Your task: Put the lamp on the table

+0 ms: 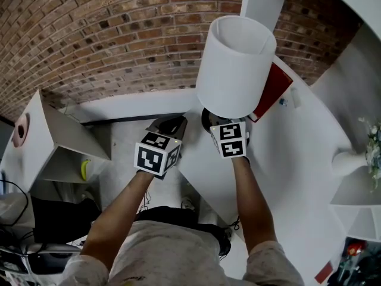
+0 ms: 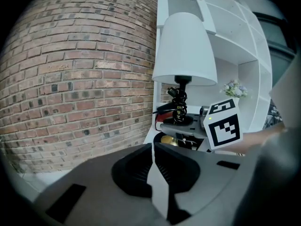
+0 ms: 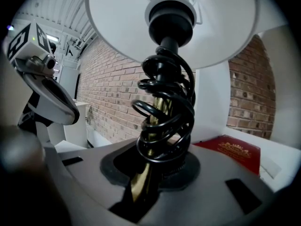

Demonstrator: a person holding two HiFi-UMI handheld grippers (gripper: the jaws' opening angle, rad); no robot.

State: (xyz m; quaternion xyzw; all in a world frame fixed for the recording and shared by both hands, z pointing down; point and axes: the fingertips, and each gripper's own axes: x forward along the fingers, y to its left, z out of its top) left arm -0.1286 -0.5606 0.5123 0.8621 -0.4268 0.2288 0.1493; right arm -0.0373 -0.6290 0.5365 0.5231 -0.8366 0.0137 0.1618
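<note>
The lamp (image 1: 235,64) has a white shade, a black coiled stem (image 3: 164,112) and a brass base (image 2: 169,139). It stands upright at the near corner of the white table (image 1: 286,159). Whether the base rests on the top is hidden. My right gripper (image 1: 221,124) is shut on the lamp's stem low down, and the brass part sits between its jaws (image 3: 150,173). My left gripper (image 1: 168,124) hangs just left of the lamp over the floor, apart from it. Its jaws (image 2: 153,147) are shut with nothing in them.
A red book (image 1: 272,88) lies on the table right behind the lamp. A brick wall (image 1: 107,34) runs along the back. A white shelf unit (image 1: 47,136) stands at the left. Flowers (image 1: 374,145) sit at the table's far right, by white shelves (image 2: 244,46).
</note>
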